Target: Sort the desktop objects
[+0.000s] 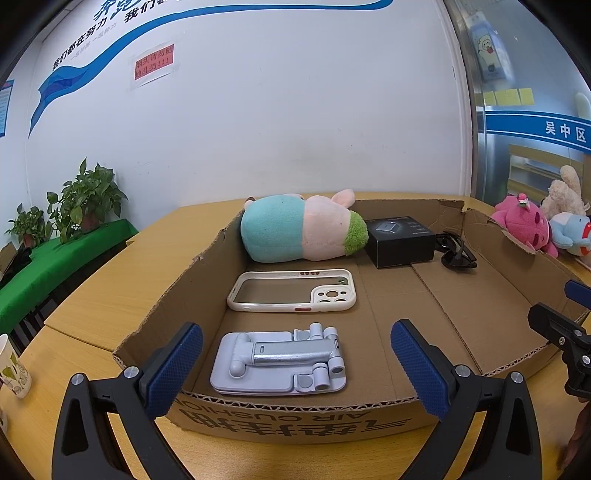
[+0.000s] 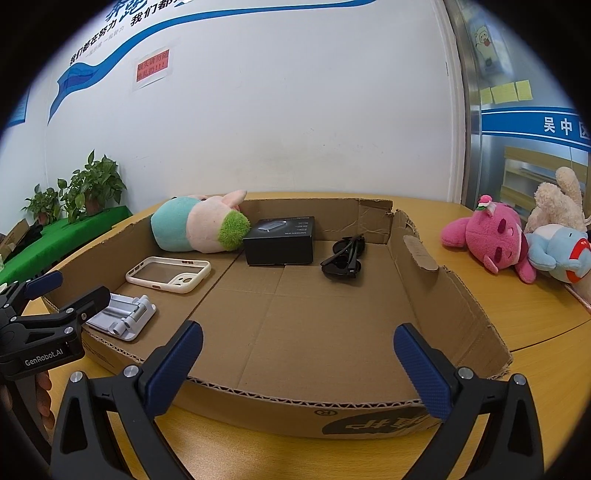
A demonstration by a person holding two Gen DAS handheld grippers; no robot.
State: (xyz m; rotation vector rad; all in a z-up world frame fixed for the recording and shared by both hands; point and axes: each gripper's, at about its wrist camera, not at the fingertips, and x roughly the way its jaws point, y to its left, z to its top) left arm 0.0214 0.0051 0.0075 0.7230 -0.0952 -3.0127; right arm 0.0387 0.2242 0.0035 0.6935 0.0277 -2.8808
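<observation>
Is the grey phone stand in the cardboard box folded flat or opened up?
Folded flat. The phone stand lies on the floor of the cardboard box, its arm and hinges down against its base plate, nothing raised.

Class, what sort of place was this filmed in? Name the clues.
Probably an office or meeting room: a wall slogan in Chinese, sticky notes on a glass partition, potted plants, and a wooden table holding a cardboard tray.
</observation>
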